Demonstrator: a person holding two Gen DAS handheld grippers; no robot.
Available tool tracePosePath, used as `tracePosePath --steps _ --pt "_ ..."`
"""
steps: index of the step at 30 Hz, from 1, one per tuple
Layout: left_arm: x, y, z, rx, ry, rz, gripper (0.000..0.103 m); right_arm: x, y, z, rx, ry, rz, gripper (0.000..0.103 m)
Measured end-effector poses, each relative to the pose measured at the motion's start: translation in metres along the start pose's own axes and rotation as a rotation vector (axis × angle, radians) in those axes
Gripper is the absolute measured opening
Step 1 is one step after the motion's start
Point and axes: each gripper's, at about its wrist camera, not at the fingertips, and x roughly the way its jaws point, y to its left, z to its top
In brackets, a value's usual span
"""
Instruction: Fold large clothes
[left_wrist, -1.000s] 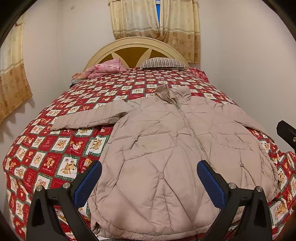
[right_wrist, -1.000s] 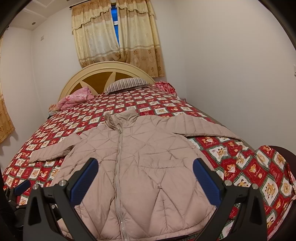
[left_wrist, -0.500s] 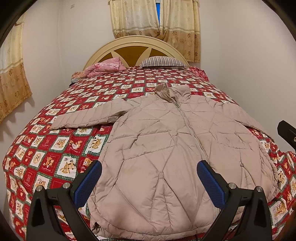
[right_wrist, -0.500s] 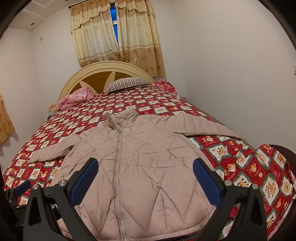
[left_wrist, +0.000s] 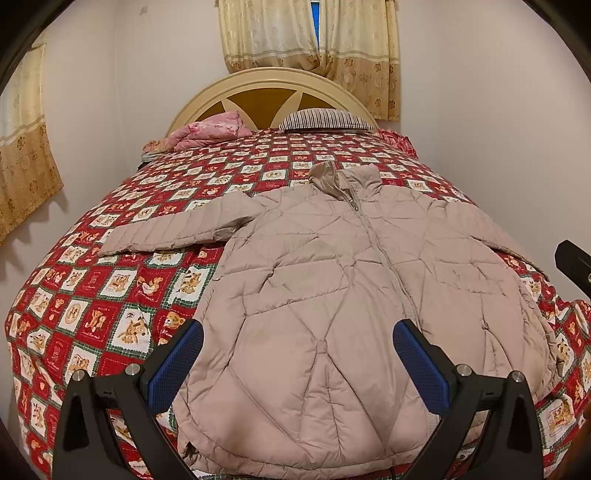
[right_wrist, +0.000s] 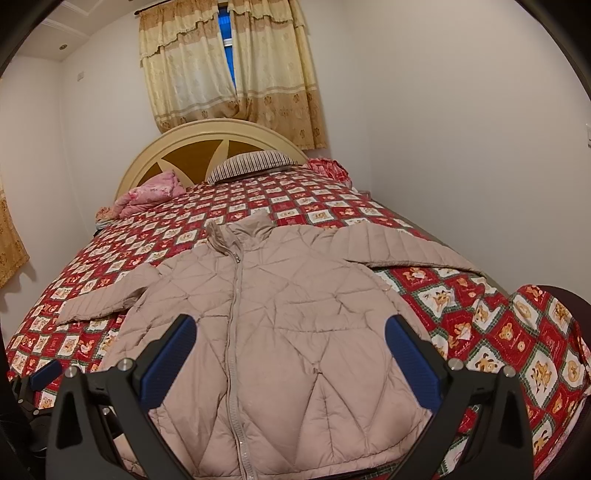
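A beige quilted puffer jacket (left_wrist: 332, 295) lies flat and face up on a bed (left_wrist: 92, 302), zipped closed, with its collar (left_wrist: 343, 177) pointing toward the headboard (left_wrist: 266, 92) and its hem at the near edge of the mattress. Both sleeves are spread outward: the one on the left of the picture (left_wrist: 177, 229) stretches across the red patchwork bedspread printed with teddy bears, and the opposite sleeve (right_wrist: 399, 247) reaches toward the wall side of the bed.

The left hand-held gripper (left_wrist: 295, 354) hovers above the lower part of the jacket, its two blue-padded fingers (left_wrist: 177, 365) spread wide apart and holding nothing. The right hand-held gripper (right_wrist: 291, 350) hangs over the same lower part of the jacket, seen more from the wall side, and its blue pads (right_wrist: 410, 362) are likewise wide apart with nothing between them. Neither one touches the fabric. In the right wrist view, a part of the left tool shows at the lower left edge.

At the head of the bed, a striped pillow (left_wrist: 325, 120) rests against the cream and brown arched headboard, with a crumpled pink blanket (left_wrist: 207, 133) beside it. Cream and gold curtains (right_wrist: 229, 70) hang over a window behind the headboard.
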Motion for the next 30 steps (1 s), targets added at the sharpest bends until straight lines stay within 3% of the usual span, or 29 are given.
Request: tracePosePath --steps 6,10,13,16,19,24,27,30 --pt "0.016 0.000 -0.003 -0.001 0.023 -0.017 0.102 0.007 0.000 -0.008 0.006 0.014 0.000 0.103" --pt "0.045 0.007 0.002 -0.007 0.061 -0.061 0.102 0.036 -0.016 -0.014 0.052 0.069 0.024 0.103" --pt "0.072 0.018 0.018 -0.032 0.084 -0.040 0.102 0.063 -0.040 -0.018 0.099 0.134 0.012 0.103" --pt "0.097 0.031 0.041 -0.040 0.052 0.016 0.102 0.085 -0.080 -0.014 0.215 0.193 0.028 0.102" --pt "0.122 0.041 0.064 -0.036 0.001 0.049 0.102 0.102 -0.133 0.002 0.352 0.213 0.024 0.093" --pt "0.170 0.055 0.076 -0.066 -0.032 0.107 0.102 0.143 -0.253 0.017 0.677 0.229 0.012 0.091" --pt "0.200 0.063 0.074 -0.089 0.003 0.150 0.102 0.171 -0.319 0.007 0.912 0.232 0.034 0.087" --pt "0.222 0.077 0.069 -0.168 0.074 0.120 0.102 0.200 -0.365 0.001 1.039 0.242 -0.004 0.080"
